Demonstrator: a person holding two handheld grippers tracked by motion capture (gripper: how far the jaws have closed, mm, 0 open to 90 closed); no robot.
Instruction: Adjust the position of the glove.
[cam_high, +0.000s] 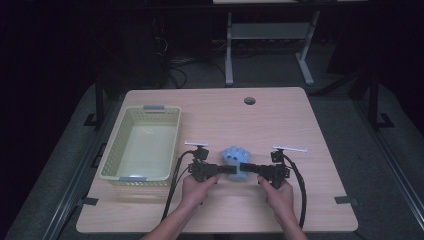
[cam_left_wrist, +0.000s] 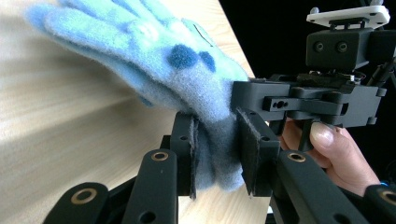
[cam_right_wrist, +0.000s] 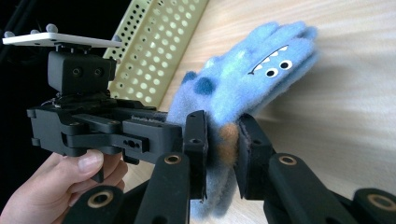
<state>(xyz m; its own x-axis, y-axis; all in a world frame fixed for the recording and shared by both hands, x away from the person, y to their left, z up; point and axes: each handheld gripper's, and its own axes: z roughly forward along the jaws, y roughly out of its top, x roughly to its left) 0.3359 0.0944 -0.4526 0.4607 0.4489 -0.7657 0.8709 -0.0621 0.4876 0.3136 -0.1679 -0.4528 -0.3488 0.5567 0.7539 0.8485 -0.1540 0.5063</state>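
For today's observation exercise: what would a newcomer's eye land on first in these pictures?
First, the fuzzy blue glove near the table's front middle, pinched from both sides by the left gripper and the right gripper, jaws shut on its cuff end. A cartoon face with teeth and eyes marks it in the right gripper view. Next, the pale yellow basket at the table's left.

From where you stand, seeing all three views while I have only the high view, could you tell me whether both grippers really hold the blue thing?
Observer: Yes. In the left gripper view, the left gripper is shut on the cuff of a fuzzy blue glove.
Operator: And the other one, please?
Observer: The right gripper pinches the same cuff, where an orange patch shows between its pads.
Operator: Any markings on the glove?
Observer: The right gripper view shows a monster face on it, with eyes and teeth.
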